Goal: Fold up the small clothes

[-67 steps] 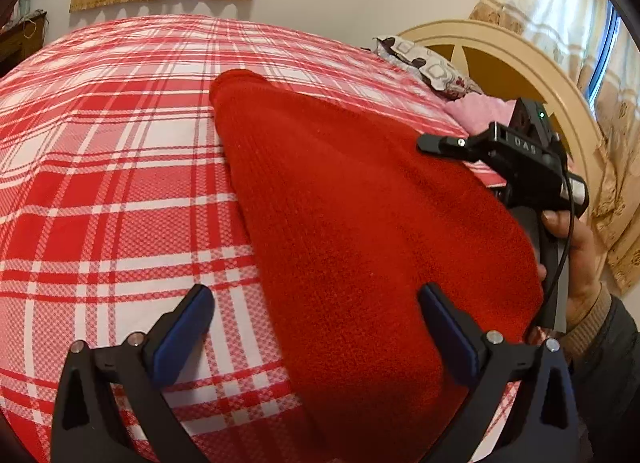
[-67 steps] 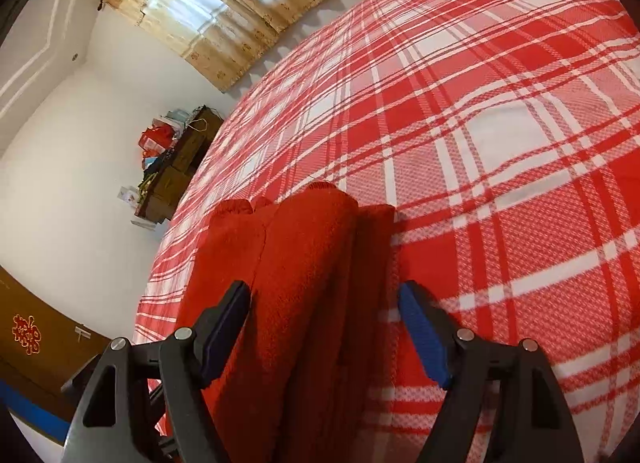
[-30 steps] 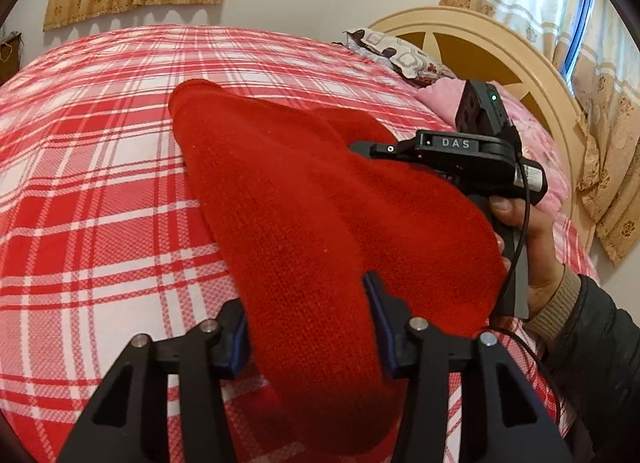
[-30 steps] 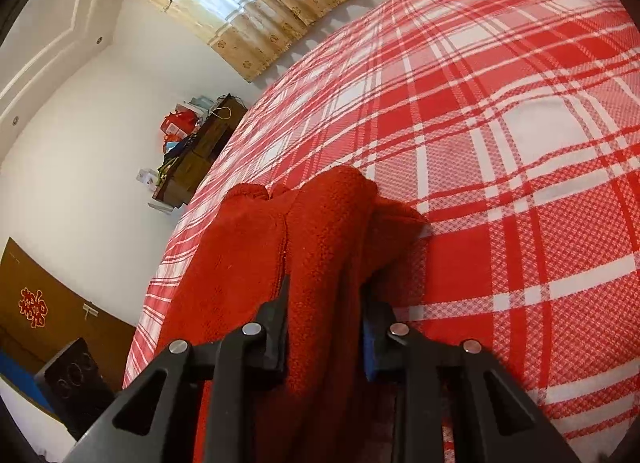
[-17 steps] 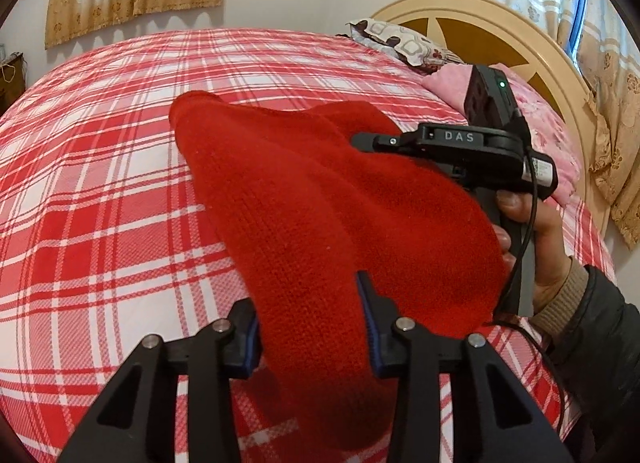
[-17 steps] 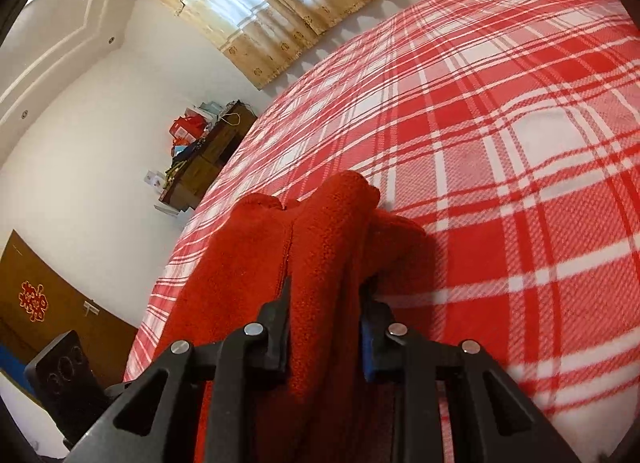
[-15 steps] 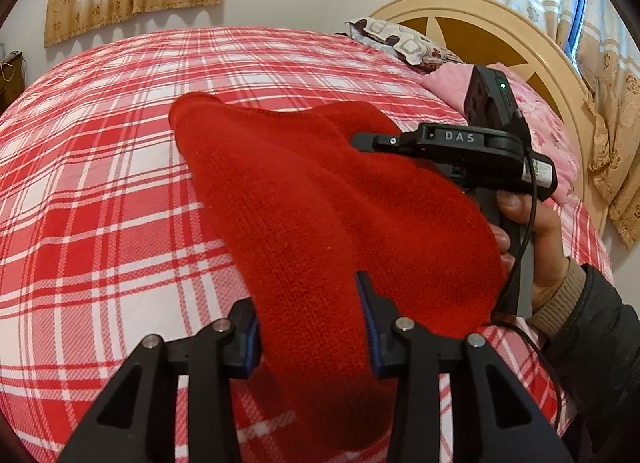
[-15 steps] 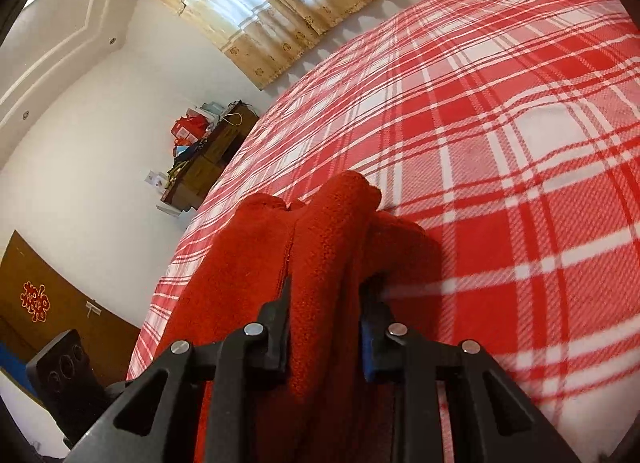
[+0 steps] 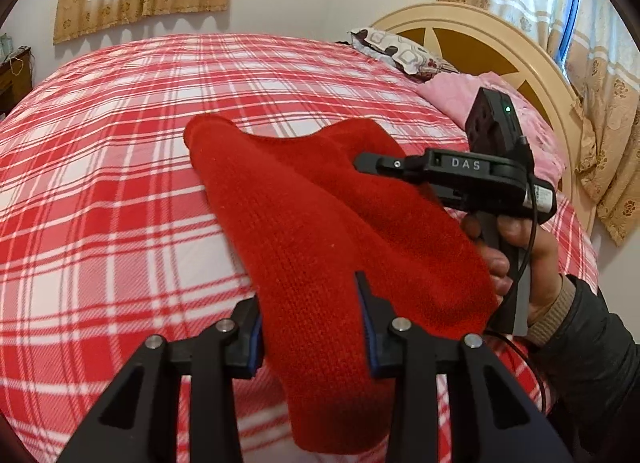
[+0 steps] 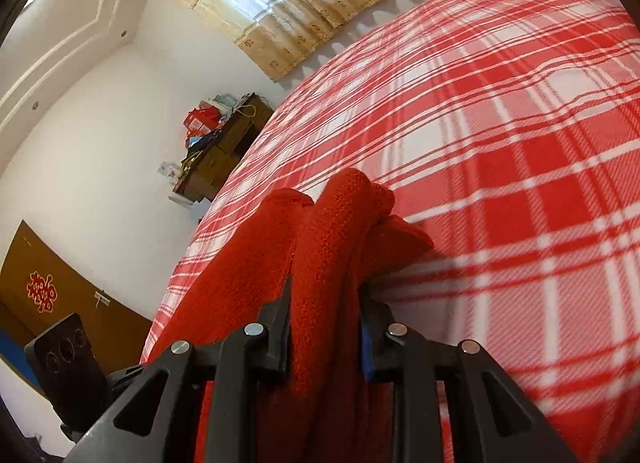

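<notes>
A red knitted garment is held above the red-and-white plaid bed. My left gripper is shut on its near edge, and a flap hangs down below the fingers. My right gripper is shut on a bunched fold of the same garment. In the left wrist view the right gripper's body and the hand holding it are at the right, its fingers reaching into the garment's far side.
A cream headboard, a patterned pillow and pink bedding are at the bed's far right. Curtains cover the windows. A cluttered dark dresser stands by the wall past the bed.
Both grippers closed on the garment, which had lain flat on the bed, and lifted it. In the last half second it has risen slightly.
</notes>
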`<move>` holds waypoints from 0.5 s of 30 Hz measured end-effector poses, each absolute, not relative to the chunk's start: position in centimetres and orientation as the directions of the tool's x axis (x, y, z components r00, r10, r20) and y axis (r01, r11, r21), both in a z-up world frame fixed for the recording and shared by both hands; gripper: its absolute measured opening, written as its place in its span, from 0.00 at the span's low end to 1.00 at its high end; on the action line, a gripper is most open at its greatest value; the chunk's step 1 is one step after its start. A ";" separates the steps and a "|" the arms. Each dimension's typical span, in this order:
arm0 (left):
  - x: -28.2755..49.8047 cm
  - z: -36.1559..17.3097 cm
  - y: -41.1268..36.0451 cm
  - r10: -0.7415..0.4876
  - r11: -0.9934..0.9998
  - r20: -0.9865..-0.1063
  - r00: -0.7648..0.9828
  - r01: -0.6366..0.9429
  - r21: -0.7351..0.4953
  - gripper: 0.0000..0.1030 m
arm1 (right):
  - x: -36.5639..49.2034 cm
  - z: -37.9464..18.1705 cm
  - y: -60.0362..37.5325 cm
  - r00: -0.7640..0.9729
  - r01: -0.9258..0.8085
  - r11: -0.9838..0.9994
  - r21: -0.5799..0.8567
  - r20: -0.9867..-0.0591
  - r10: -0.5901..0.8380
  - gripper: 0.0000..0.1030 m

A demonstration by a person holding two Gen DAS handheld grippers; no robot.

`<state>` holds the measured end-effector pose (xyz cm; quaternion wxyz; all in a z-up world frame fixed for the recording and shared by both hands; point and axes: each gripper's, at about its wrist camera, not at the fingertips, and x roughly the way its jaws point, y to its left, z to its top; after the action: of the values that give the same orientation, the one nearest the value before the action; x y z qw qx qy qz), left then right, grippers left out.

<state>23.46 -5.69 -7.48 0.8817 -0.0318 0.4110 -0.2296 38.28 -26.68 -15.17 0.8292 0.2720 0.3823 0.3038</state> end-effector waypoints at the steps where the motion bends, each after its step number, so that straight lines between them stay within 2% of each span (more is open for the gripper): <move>1: 23.0 -7.3 -5.3 -0.429 0.894 -0.707 0.562 0.376 -0.244 0.37 | 37.9 -15.0 -26.1 0.521 -0.303 0.666 0.682 -0.467 0.715 0.25; 15: 18.8 -6.3 0.7 -0.385 0.921 -0.671 0.633 0.311 -0.235 0.37 | 35.1 -13.1 -17.6 0.466 -0.377 0.610 0.697 -0.427 0.775 0.25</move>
<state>18.85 0.66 -6.25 0.9023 -0.0487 0.3825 -0.1929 35.15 -17.61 -13.07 0.8142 0.2644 0.3769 0.3538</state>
